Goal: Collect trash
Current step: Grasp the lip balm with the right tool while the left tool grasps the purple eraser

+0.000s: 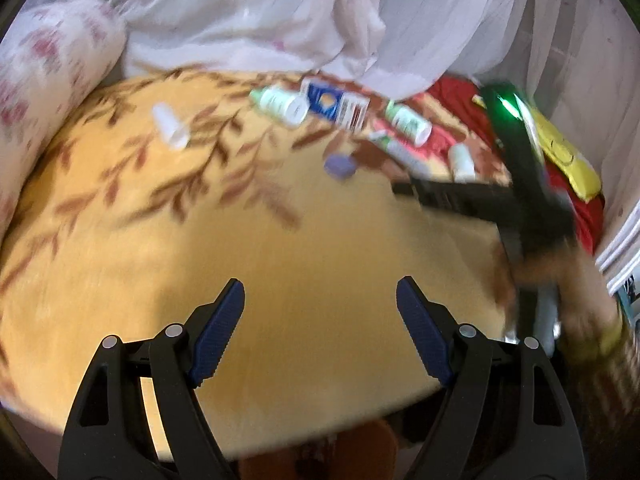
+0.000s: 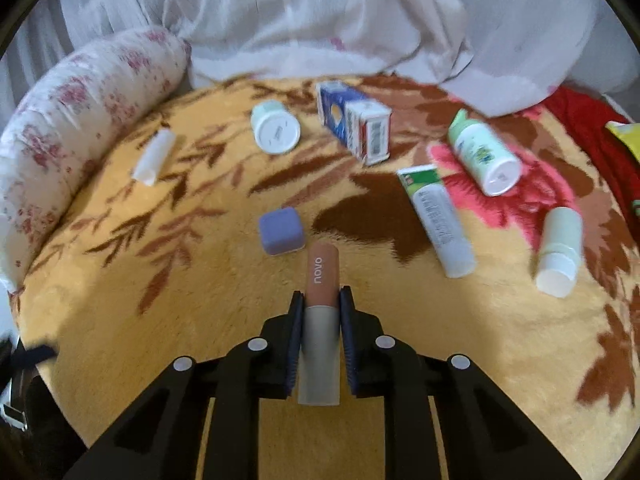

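Note:
My right gripper [image 2: 320,300] is shut on a brown and grey "novo" tube [image 2: 322,276] and holds it above the yellow blanket [image 2: 200,320]. Just beyond its tip lies a purple cube [image 2: 280,230]. Further off lie a blue box [image 2: 354,124], a white jar [image 2: 276,128], a green bottle [image 2: 482,152], a green and white tube [image 2: 438,216], a pale stick [image 2: 560,248] and a small white tube [image 2: 154,156]. My left gripper [image 1: 320,292] is open and empty over bare blanket [image 1: 280,280]. The right gripper [image 1: 460,196] shows blurred at the right of the left wrist view.
A floral bolster pillow [image 2: 80,120] lies along the left edge. White curtains [image 2: 320,20] hang at the back. A red cloth [image 2: 592,120] and a yellow packet [image 1: 568,152] lie at the far right. The blanket's front edge drops off below my left gripper.

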The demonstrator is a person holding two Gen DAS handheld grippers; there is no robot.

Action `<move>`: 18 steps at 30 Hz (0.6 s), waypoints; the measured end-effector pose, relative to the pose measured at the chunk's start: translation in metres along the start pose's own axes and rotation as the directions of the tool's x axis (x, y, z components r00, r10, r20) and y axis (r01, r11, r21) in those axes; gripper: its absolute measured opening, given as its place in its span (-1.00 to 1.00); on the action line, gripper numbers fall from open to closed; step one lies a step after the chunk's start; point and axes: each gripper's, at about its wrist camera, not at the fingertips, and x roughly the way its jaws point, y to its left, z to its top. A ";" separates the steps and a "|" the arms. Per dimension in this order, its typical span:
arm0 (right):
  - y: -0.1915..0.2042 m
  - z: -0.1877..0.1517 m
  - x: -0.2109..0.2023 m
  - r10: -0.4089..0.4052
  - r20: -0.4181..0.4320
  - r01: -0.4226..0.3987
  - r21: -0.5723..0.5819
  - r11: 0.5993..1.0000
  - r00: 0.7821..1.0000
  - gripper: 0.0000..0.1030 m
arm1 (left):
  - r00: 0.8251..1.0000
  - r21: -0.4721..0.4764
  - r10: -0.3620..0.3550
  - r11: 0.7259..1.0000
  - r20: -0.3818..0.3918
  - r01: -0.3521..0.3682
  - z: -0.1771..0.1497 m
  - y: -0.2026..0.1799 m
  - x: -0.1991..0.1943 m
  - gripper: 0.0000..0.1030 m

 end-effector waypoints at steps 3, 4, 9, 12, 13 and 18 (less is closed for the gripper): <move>-0.009 -0.005 -0.022 0.003 0.065 -0.004 0.016 1.000 0.998 -0.65 | 1.000 -0.001 -0.014 1.000 0.007 0.014 0.030 -0.004 0.025 0.48; -0.013 -0.007 -0.031 0.005 0.087 -0.007 0.020 1.000 0.996 -0.65 | 1.000 -0.001 -0.015 1.000 0.002 0.015 0.040 -0.006 0.036 0.48; -0.031 -0.012 -0.054 0.017 0.145 -0.023 0.035 0.999 0.989 -0.65 | 0.997 0.060 0.013 0.998 -0.072 -0.009 0.079 -0.029 0.099 0.16; -0.039 -0.015 -0.062 0.024 0.161 -0.032 0.042 0.999 0.987 -0.65 | 0.989 0.078 0.060 0.996 -0.133 -0.050 0.092 -0.039 0.139 0.05; -0.042 -0.016 -0.064 0.025 0.168 -0.033 0.044 0.998 0.985 -0.65 | 0.986 0.076 0.071 0.995 -0.154 -0.060 0.095 -0.039 0.149 0.05; -0.045 -0.020 -0.070 0.034 0.181 -0.043 0.043 0.998 0.983 -0.65 | 0.962 0.022 0.113 0.994 -0.249 -0.111 0.108 -0.031 0.187 -0.14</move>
